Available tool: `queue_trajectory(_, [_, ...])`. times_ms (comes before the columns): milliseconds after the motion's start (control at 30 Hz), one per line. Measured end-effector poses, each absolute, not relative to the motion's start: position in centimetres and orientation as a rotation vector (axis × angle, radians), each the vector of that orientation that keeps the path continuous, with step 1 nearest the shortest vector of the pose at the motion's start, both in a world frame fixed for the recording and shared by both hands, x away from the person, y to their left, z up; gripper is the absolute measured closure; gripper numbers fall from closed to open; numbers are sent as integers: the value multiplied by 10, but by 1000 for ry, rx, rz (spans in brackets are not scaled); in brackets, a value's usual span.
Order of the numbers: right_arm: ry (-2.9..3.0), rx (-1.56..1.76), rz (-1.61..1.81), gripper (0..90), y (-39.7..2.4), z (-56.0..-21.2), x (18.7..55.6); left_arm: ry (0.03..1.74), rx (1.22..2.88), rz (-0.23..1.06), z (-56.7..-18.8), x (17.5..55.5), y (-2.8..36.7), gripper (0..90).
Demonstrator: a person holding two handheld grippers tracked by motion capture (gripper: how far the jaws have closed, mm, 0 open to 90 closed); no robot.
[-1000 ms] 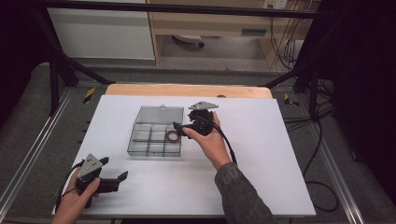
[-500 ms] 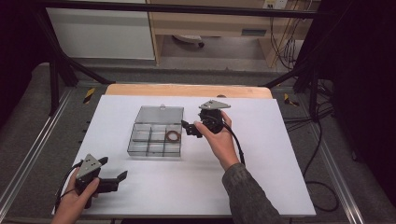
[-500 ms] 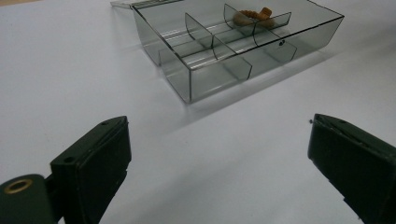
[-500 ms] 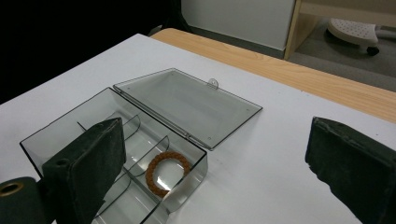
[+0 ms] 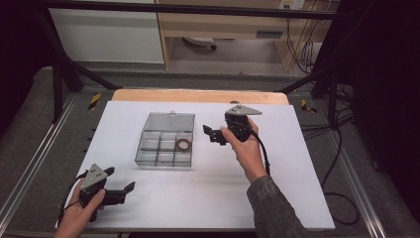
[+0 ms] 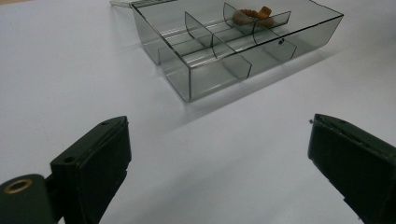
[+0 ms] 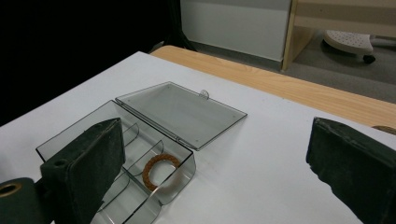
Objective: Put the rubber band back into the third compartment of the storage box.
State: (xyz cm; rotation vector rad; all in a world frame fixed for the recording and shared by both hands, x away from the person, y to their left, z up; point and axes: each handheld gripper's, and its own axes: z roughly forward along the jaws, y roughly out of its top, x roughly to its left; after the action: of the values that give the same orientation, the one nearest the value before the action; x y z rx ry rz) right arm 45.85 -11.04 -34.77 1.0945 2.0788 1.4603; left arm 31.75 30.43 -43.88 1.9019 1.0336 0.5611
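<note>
Nothing readable anywhere, honestly. No label or print on the clear box (image 5: 165,146), none on the ring (image 7: 159,171) inside it, and the counter (image 5: 297,188) around the box is plain white too.

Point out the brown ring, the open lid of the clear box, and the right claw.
brown ring (image 7: 160,171), right gripper view, on its near band.
lid (image 7: 180,113), right gripper view, middle of the flat panel.
right claw (image 5: 214,134), high view, midway between its fingertips.
</note>
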Motion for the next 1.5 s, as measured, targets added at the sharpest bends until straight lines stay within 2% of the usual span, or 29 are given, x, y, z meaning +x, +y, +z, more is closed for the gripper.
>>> queue_trajectory(1133, [1828, 1190, 1516, 37, -241, -353, 398, 1096, 1814, 560, -437, 317, 312, 64])
queue_trajectory(1500, [1799, 1241, 1485, 38, -270, -371, 376, 1067, 1813, 557, -436, 316, 310, 63])
